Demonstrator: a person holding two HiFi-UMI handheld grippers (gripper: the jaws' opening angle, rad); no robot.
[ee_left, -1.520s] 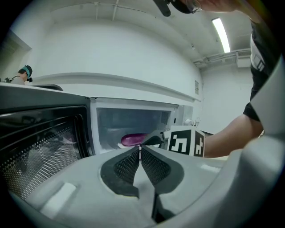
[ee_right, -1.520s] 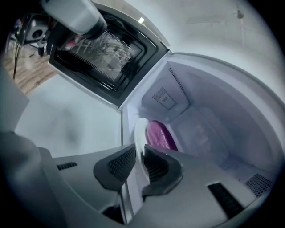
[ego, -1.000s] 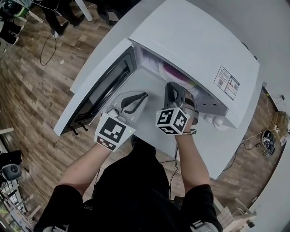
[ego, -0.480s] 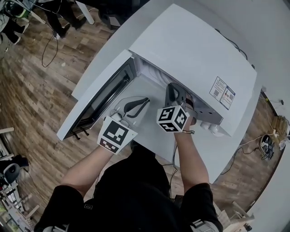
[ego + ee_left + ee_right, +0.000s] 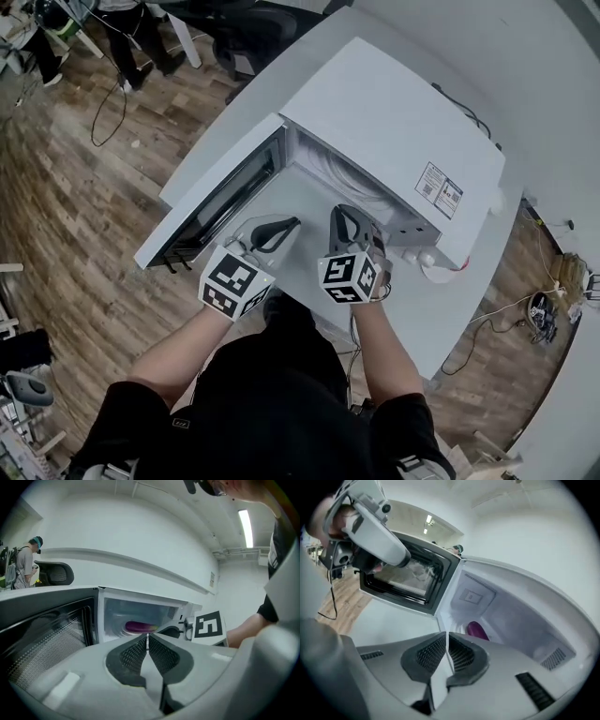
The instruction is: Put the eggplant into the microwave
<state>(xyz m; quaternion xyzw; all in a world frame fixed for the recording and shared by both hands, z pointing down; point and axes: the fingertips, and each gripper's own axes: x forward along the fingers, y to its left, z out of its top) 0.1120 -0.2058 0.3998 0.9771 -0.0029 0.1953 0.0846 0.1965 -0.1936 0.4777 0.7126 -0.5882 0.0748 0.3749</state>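
The purple eggplant (image 5: 139, 626) lies inside the white microwave (image 5: 394, 112), on a pale plate; the right gripper view shows the eggplant (image 5: 476, 630) deep in the cavity. From the head view I cannot make it out. The microwave door (image 5: 220, 202) hangs open to the left. My left gripper (image 5: 286, 225) is shut and empty, hovering in front of the door. My right gripper (image 5: 339, 214) is shut and empty too, just outside the cavity mouth. In their own views, the left gripper (image 5: 147, 637) and the right gripper (image 5: 446, 637) have jaws pressed together with nothing between them.
The microwave stands on a white table (image 5: 441, 309). Its control knobs (image 5: 427, 258) sit just right of my right gripper. Wood floor with cables lies to the left. A person (image 5: 26, 564) stands by an office chair (image 5: 54, 573) far off.
Both grippers have drawn back a little from the microwave opening toward my body. The eggplant, seen in the head view a second ago, is out of that view.
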